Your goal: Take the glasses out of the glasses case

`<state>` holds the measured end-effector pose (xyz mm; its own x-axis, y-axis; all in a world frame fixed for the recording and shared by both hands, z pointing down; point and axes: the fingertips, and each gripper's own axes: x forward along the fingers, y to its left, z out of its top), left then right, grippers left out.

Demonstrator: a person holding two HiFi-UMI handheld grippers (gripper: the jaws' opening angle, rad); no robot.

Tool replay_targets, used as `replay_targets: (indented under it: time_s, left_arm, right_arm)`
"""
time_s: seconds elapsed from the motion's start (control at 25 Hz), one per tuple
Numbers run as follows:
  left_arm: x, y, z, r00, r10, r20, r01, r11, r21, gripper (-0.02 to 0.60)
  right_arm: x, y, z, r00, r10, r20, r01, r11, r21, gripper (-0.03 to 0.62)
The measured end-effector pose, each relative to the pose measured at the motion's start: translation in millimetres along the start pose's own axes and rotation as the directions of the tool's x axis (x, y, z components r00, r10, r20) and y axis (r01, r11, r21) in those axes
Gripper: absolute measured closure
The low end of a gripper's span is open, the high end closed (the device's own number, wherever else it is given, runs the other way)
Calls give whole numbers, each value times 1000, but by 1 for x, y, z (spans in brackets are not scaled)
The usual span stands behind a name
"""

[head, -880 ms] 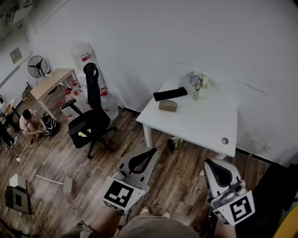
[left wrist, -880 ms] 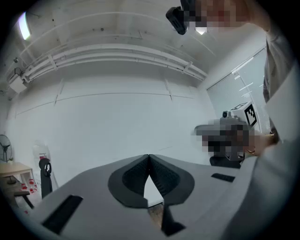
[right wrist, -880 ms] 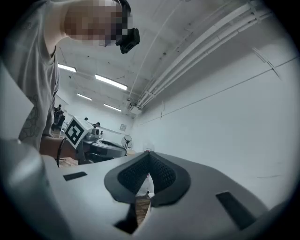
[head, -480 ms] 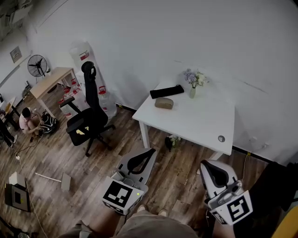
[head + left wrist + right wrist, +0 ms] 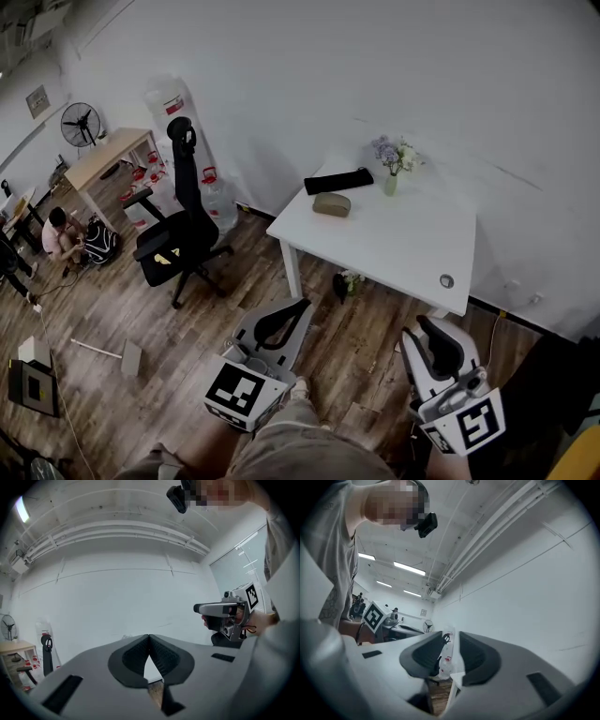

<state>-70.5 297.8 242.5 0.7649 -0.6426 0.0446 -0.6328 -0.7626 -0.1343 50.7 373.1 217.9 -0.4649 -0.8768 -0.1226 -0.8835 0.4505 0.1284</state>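
A brown glasses case (image 5: pixel 332 204) lies closed near the far left end of a white table (image 5: pixel 403 253), far ahead of both grippers. My left gripper (image 5: pixel 302 306) is held low over the wooden floor, pointing toward the table. Its jaw tips meet in the left gripper view (image 5: pixel 149 637), with nothing between them. My right gripper (image 5: pixel 422 324) hangs beside it at the right. In the right gripper view (image 5: pixel 451 637) a narrow gap shows between its pads, and it holds nothing. The glasses themselves are not visible.
On the table lie a long black object (image 5: pixel 338 182) and a small vase of flowers (image 5: pixel 393 167). A black office chair (image 5: pixel 183 234) stands left of the table, with water bottles (image 5: pixel 173 112) and a wooden desk (image 5: pixel 103 159) behind. A person crouches at far left (image 5: pixel 61 239).
The view has shifted slightly and the person's leg has come forward at the bottom. Both grippers keep about the same place and the same jaw setting.
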Motion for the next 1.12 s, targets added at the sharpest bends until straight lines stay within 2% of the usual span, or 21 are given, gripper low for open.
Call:
replay_targets:
  time_s: [0.04,0.08,0.32,0.64,0.88,1.12]
  left_arm:
    - [3,2,-1,1000,1,6,-1,1000,13,566]
    - [6,4,-3,1000,3,9,-3,1000,22,566]
    - [24,20,-15,999,29,19,-30,999,22,565]
    - [76,59,-42,1000,12,18,-12,1000,4,566]
    - [127,113,-49,1000,21,19,-21,1000,-16,566]
    - [194,181,-57,1000,8,-2,-8,999,-35,566]
  right_arm:
    - [2,-6,1,1000,-13,13,13,1000,1,413]
    - [4,-11,1,1000,-22,21,22,1000,1,352]
    - [16,-26,-17,1000,-14,14,14,1000,-19,353]
    - [65,-66,-50,1000,-27,-9,27,999,-32,353]
    - [128,-105,-63,999,-28,-42,26,998,-51,353]
    - [210,-153,-83,995,-24,-98,21,999,-29,353]
